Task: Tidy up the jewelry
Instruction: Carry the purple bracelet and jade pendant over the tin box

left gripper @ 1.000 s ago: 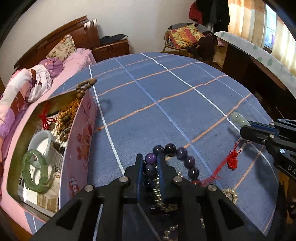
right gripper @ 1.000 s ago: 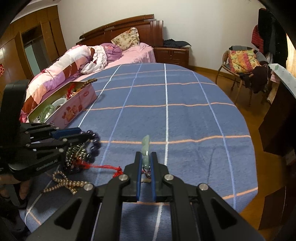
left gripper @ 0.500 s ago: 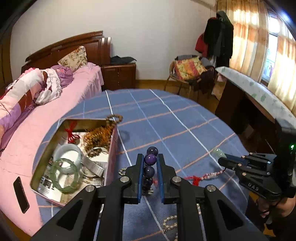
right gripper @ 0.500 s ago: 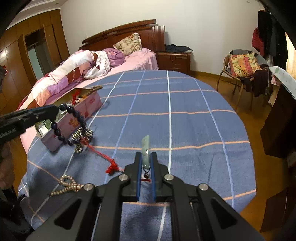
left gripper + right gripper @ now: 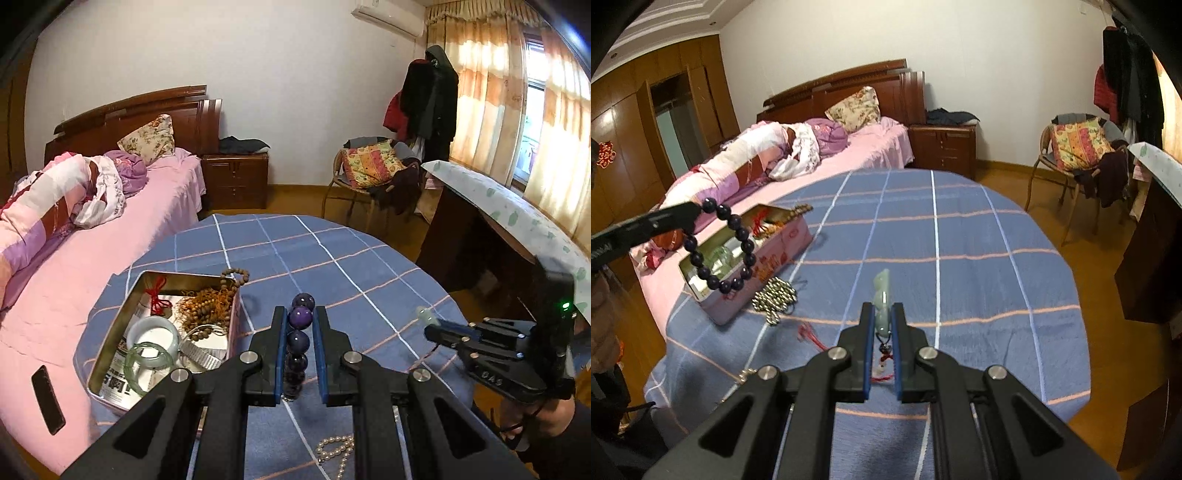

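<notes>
A purple bead bracelet [image 5: 300, 332] is clamped in the left gripper [image 5: 299, 325], held above the table [image 5: 960, 236] near the tin [image 5: 110, 325]; a jade pendant [image 5: 881, 295] is pinched in the right gripper [image 5: 882, 325]

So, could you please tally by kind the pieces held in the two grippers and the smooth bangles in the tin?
Purple round-bead bracelet, in the left gripper: 1
Pale green jade pendant, in the right gripper: 1
Smooth bangles in the metal tin, white bangle and green bangle: 2
Total: 4
</notes>
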`<state>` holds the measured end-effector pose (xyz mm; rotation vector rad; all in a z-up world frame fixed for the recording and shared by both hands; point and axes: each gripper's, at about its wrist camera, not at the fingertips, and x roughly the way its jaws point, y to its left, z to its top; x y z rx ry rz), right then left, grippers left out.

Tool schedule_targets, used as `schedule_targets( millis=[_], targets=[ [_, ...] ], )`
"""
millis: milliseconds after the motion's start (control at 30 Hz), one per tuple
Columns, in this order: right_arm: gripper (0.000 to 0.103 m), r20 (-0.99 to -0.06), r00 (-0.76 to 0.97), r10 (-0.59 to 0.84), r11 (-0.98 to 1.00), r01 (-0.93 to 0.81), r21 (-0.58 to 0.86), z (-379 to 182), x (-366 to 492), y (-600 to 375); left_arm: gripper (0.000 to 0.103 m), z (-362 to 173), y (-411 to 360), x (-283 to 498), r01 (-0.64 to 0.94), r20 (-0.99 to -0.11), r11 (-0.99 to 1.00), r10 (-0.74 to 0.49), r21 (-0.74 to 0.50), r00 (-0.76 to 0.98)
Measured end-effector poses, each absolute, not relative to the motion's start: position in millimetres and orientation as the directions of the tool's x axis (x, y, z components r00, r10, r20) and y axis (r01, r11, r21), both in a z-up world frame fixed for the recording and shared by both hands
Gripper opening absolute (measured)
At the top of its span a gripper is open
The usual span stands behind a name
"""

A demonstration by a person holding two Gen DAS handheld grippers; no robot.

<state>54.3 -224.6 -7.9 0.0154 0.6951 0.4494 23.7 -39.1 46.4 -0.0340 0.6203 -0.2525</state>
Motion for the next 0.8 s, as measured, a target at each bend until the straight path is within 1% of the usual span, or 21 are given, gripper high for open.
schedule_targets(
  millis=[400, 800],
  targets=[
    [0.011, -0.558, 0.702, 0.441, 0.883, -0.449, 0.133, 24.9, 48.0, -199.7, 0.013, 55.7, -18.0, 16.4, 0.184, -0.549, 0.978, -0.206, -0.096, 0.81],
    [0.011, -0.505, 0.702, 0.502, 0.837, -0.541, 0.08, 57.7, 48.1, -156.6, 0.013, 67.7, 29.6, 15.5, 0.084, -0.528, 0.993, -0.118, -0.088, 0.841]
  ],
)
